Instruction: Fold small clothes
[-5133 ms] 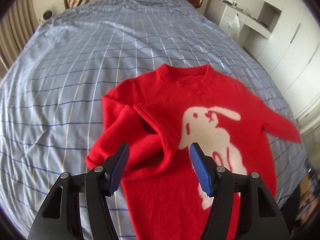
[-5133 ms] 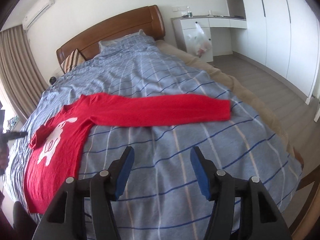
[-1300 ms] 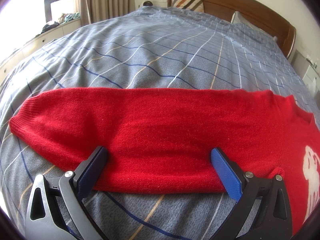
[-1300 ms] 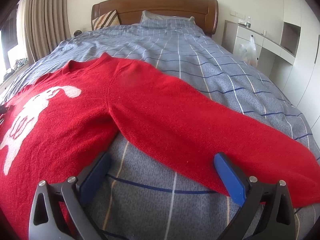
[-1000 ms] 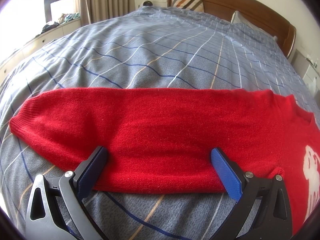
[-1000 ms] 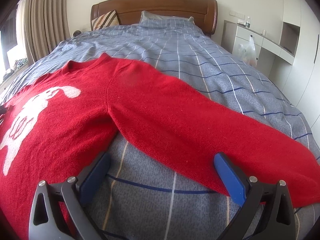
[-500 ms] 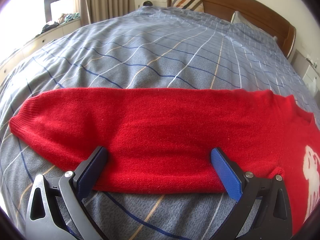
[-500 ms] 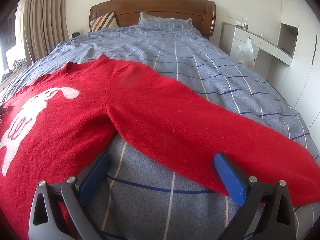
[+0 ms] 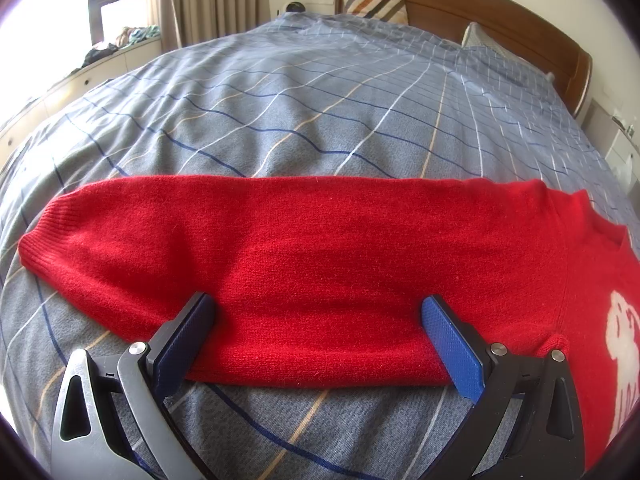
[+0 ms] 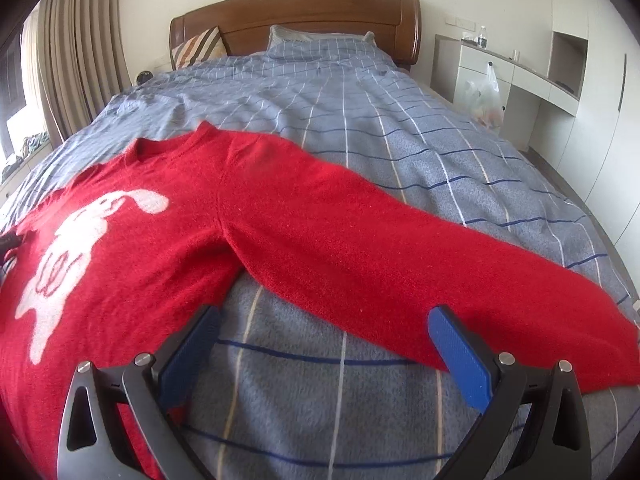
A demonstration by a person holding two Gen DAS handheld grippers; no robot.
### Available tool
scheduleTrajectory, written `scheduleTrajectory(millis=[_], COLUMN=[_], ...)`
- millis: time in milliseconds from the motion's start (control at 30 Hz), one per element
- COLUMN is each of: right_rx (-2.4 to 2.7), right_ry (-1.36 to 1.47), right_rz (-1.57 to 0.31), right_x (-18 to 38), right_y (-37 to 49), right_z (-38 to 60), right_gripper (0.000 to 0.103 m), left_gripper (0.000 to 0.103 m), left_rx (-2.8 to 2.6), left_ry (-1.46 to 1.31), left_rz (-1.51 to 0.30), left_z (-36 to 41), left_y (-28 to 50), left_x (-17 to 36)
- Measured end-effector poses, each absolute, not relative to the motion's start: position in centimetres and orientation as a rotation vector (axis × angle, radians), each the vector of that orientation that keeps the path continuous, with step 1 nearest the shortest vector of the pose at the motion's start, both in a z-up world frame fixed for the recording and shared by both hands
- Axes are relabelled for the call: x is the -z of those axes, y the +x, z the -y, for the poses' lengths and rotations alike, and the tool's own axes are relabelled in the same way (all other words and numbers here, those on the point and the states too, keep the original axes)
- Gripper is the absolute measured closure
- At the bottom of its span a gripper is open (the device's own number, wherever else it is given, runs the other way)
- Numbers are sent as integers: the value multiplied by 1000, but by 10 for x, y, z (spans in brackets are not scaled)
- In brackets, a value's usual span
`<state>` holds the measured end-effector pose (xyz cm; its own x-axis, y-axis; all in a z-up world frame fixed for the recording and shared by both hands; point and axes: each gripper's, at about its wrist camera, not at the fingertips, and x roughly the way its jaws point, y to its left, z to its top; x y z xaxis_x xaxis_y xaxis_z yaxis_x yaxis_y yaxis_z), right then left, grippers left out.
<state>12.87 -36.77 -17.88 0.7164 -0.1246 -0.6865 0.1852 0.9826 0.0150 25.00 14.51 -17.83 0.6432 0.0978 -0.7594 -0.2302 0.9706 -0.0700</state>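
Red sweater flat, face up on the bed, sleeves out sideways; my left gripper, jaws spread and empty, straddles the left sleeve crosswise at its near edge, while my right gripper, likewise spread, hangs short of the right sleeve.

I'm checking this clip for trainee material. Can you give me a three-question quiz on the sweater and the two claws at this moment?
1. True or false: the left claw is open, its fingers straddling the near edge of the sweater's left sleeve.
2. What white figure is on the front of the red sweater? A) a star B) a rabbit-like animal C) a stripe
3. Fill in: the right sleeve lies spread out flat on the ___ bedspread.

Key
1. True; the sleeve lies flat between the open fingers.
2. B.
3. Blue checked. The right claw is open too, holding nothing.
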Motion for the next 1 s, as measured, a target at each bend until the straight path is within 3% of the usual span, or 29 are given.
scheduleTrajectory(millis=[233,1000], right_rx=[199,182], right_ry=[39,116], right_rz=[-756,-701], right_x=[209,213], right_y=[104,96], right_z=[349,362], right_gripper=[1,0], left_gripper=[0,0], left_rx=[-188,-159], left_ry=[-166,-167], left_rz=[-853,-916], left_z=[-145,-147], left_y=[250,254], left_x=[178,178])
